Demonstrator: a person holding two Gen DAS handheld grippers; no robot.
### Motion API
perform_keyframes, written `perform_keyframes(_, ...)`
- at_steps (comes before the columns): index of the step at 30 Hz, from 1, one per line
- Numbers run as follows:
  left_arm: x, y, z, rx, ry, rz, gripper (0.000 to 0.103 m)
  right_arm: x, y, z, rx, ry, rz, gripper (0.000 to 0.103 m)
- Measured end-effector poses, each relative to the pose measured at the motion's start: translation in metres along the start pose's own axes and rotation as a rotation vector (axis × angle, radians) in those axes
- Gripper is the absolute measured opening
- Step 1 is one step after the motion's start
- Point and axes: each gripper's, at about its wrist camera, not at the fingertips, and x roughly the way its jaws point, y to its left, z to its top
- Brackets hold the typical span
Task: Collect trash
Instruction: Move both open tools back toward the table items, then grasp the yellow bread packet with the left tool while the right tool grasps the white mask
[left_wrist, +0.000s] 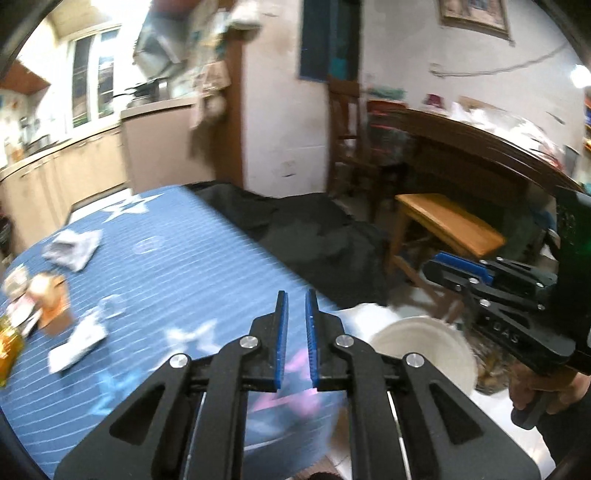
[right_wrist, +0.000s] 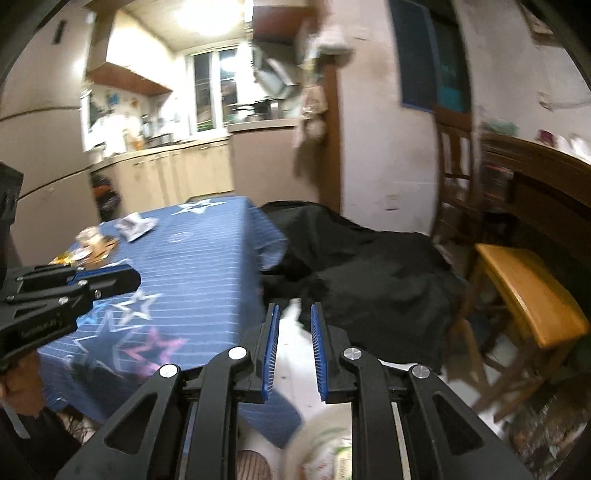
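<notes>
A lived-in home, kitchen opening onto a dining room. At eleven o'clock, beige cabinets run under a window beside a range hood. Nearer stand a surface under a blue starred cloth, a wooden stool, a chair and a framed picture.

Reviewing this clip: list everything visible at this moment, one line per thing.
table: one, blue star-striped cloth, left.
paper scraps: several, white, far end of the table.
wrappers: a few, orange and yellow, table's left edge.
black cloth: one, draped beside the table.
stool: one, wooden, right.
bin: one, white, on the floor beside the table.
chair: one, dark wood, by the wall.
left claw: black with blue pads, shut, empty.
right claw: same, shut, empty.
</notes>
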Motion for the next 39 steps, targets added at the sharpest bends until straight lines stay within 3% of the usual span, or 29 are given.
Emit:
perform_keyframes(8, -0.021, 0.093, -0.028, -0.118, 0.051, 0.157, 0.008, 0.046, 0.099, 0.014, -0.108, 0.066, 0.155, 0.019)
perform_keyframes(20, -0.068, 0.220, -0.064, -0.296, 0.080, 0.324, 0.008, 0.114, 0.221, 0.025, -0.256, 0.190, 0.355, 0.019)
perform_keyframes(24, -0.080, 0.251, -0.074, -0.276, 0.116, 0.395, 0.008, 0.128, 0.244, 0.026, -0.293, 0.214, 0.402, 0.019)
perform_keyframes(32, -0.100, 0.294, -0.085, -0.241, 0.167, 0.425, 0.008, 0.148, 0.279, 0.039, -0.357, 0.222, 0.438, 0.020)
perform_keyframes(34, -0.103, 0.298, -0.084, -0.210, 0.174, 0.404, 0.009, 0.150, 0.284, 0.046, -0.377, 0.207, 0.443, 0.031)
perform_keyframes(36, -0.103, 0.303, -0.083, -0.182, 0.190, 0.346, 0.010, 0.152, 0.285, 0.052, -0.400, 0.206, 0.463, 0.063)
perform_keyframes(39, -0.099, 0.312, -0.082, -0.110, 0.204, 0.294, 0.030, 0.158, 0.289, 0.060, -0.461, 0.220, 0.504, 0.072)
